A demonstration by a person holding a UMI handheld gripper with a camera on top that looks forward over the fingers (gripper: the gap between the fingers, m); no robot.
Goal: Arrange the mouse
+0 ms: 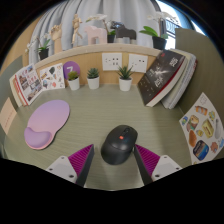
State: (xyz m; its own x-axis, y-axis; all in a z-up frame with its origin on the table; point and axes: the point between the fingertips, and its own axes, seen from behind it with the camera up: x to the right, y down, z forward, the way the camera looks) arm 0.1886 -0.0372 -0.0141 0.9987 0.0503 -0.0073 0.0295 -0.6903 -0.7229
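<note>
Black, smooth-shelled mouse (119,146) was noted between the parted fingers of the gripper (113,163), ungripped; judged light, rigid, slippery; flanks recommended.

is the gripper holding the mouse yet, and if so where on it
Nothing is held. The gripper is open, and the black mouse rests on the desk between the fingertips with a gap at each side.

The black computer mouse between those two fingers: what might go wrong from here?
The black computer mouse sits on the pale green desk between the open fingers with gaps at both sides, so uneven closing could nudge it askew. Its rounded shell may slip. The lilac oval mouse pad lies well off to one side, so carrying it there risks a drop.
</note>
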